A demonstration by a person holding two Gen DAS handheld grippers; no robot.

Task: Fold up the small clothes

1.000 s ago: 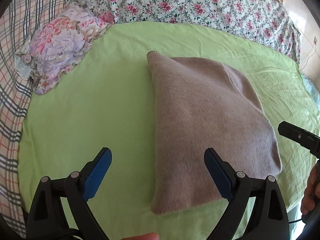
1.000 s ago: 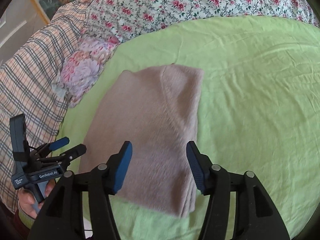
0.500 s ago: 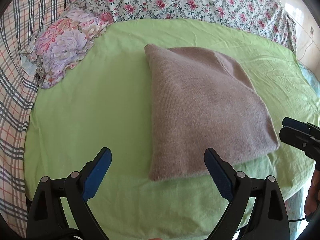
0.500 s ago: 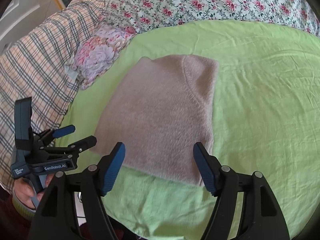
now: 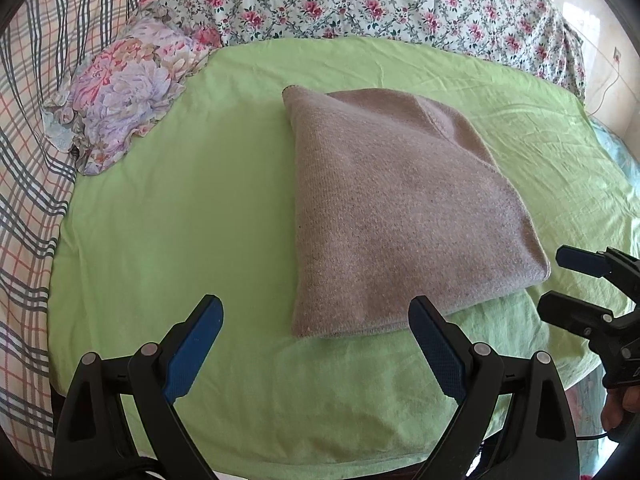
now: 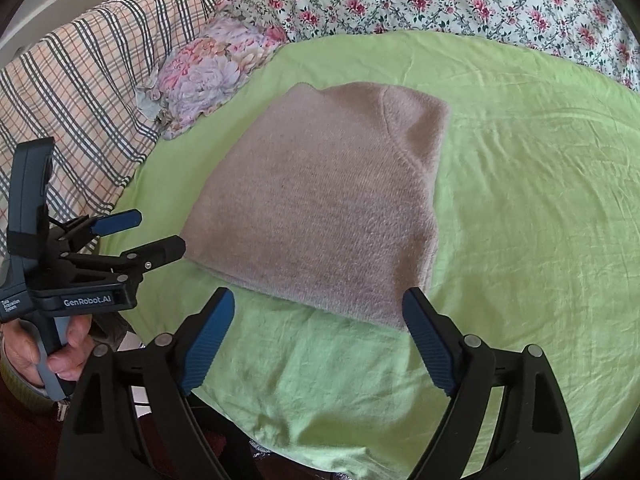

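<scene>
Folded knit garment resting on the green sheet, both tools empty beside it

The beige knit garment (image 5: pixel 396 216) lies folded flat near the middle of the green sheet (image 5: pixel 192 208) on the bed. The left tool (image 5: pixel 316 344) hangs with its fingers spread and nothing between them, its right pad just short of the garment's near edge at 6 o'clock. The right tool (image 6: pixel 316 336) is opening wide, also empty, with the garment's near hem just beyond its tips at 12 o'clock. A floral pillow (image 5: pixel 124 92) sits at 10 o'clock, well apart. As I judge it, the fold looks done or nearly so. The risk is a spread fingertip catching the soft fuzzy hem, which would drag the top layer and undo the fold; pinching only one layer for another fold would skew the stack.
</scene>
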